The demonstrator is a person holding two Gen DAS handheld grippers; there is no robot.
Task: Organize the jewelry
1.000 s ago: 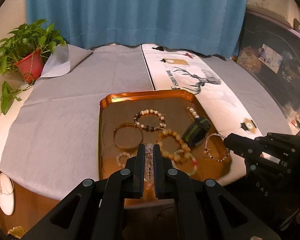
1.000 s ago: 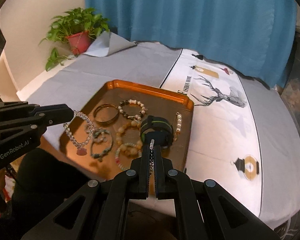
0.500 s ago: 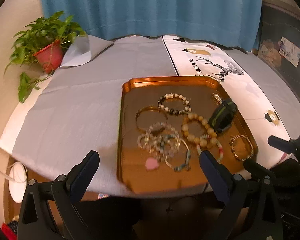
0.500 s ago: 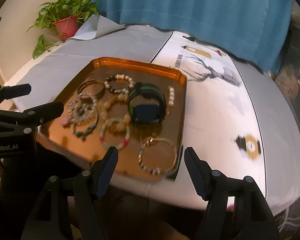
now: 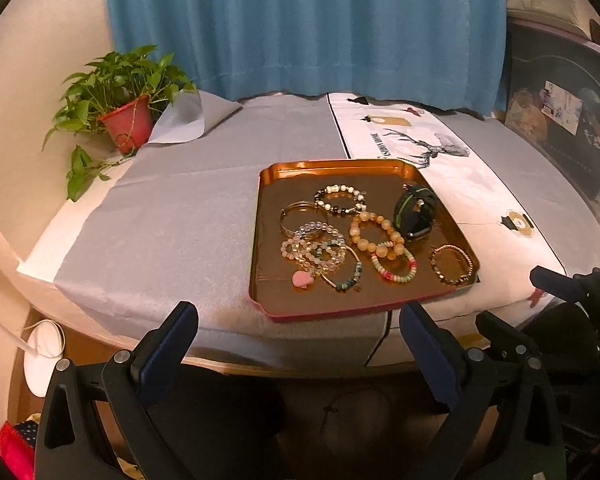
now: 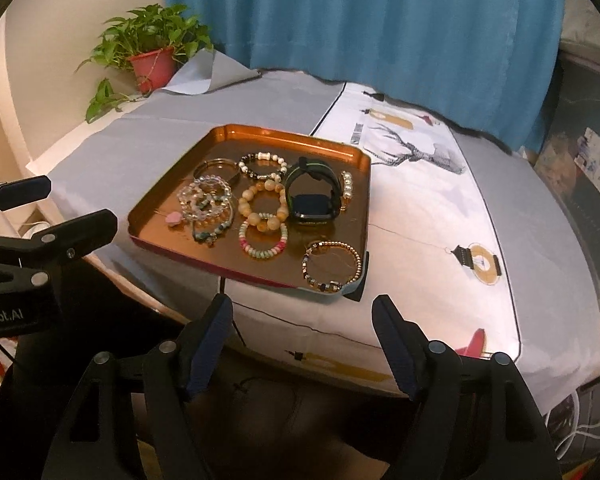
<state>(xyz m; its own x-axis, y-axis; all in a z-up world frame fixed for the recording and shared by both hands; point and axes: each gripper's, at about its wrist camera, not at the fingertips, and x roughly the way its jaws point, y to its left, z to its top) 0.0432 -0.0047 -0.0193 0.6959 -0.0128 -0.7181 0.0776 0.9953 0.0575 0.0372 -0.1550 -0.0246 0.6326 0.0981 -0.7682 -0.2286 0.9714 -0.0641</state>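
Jewelry tray (image 5: pixel 456 240), potted plant (image 5: pixel 120 104) behind, curtain (image 5: pixel 300 24)

Curtain: blue curtain (image 5: pixel 304 28), pleated, hanging across the far side behind the tabletop.
Plant: leafy green plant in a red pot (image 5: pixel 128 124), far left corner, one vine trailing toward the near left.
Grey cloth: grey cloth (image 5: pixel 172 216) spread over the left part of the tabletop, its far corner folded up beside the pot.
White runner: white runner (image 6: pixel 428 216) on the right part, printed with a deer (image 6: pixel 416 152), black edge line, a lantern motif (image 6: pixel 478 260) nearer.
Right background: dark furniture (image 5: pixel 560 120), contents unclear.
Floor item: white round object (image 5: pixel 44 356), near left below the tabletop edge.
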